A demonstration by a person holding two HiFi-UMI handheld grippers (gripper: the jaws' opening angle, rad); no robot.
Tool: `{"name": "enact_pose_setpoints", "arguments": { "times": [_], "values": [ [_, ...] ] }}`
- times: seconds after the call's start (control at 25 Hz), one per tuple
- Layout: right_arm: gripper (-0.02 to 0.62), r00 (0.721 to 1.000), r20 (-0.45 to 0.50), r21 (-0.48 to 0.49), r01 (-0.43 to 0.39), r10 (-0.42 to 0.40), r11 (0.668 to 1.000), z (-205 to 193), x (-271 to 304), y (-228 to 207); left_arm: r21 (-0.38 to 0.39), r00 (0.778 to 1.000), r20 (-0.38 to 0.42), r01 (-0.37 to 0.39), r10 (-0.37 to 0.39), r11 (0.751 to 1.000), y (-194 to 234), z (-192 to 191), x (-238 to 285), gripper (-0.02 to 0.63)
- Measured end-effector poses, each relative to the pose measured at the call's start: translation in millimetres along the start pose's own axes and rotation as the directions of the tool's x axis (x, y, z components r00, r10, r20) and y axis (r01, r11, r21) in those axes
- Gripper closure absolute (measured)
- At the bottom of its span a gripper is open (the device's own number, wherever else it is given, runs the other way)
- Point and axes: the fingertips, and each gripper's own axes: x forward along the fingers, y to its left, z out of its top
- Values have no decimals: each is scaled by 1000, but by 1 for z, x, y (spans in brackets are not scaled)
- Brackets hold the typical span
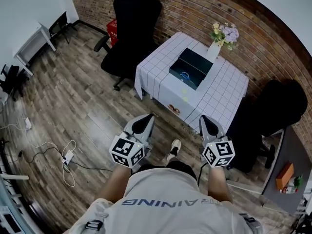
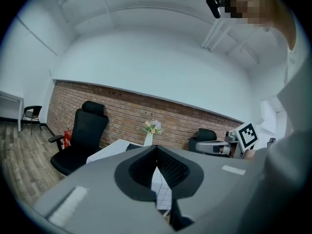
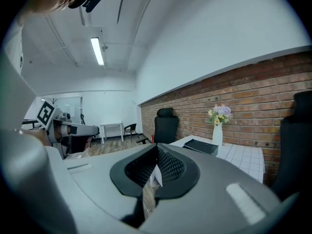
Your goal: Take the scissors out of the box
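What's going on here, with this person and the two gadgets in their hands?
A person stands short of a table, holding the left gripper and right gripper out in front. Both are shut and empty, and neither has reached the table. On it sit an open dark box and a vase of flowers. The job is to take scissors out of the box; from here they are too small to make out.

The left gripper [image 2: 157, 149] has its jaws closed tip to tip, with nothing between them. Straight ahead of the tips stands a table [image 2: 108, 152] covered in white checks, bearing a vase of flowers [image 2: 152, 128], with a brick wall [image 2: 117, 111] behind. A black office chair [image 2: 83, 135] sits ahead to the left, and the right gripper [image 2: 200, 145] shows off to the right.
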Motion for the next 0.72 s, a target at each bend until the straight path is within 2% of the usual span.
{"name": "enact_pose_setpoints", "arguments": {
  "times": [0.36, 0.72],
  "values": [
    [580, 999, 21, 27, -30, 29, 999, 25, 78, -91, 19, 1000, -15, -22, 22, 1000, 18, 29, 115, 603],
    [580, 1000, 25, 87, 7, -9, 996, 34, 117, -209, 50, 999, -35, -15, 16, 999, 11, 51, 226, 603]
  ]
}}
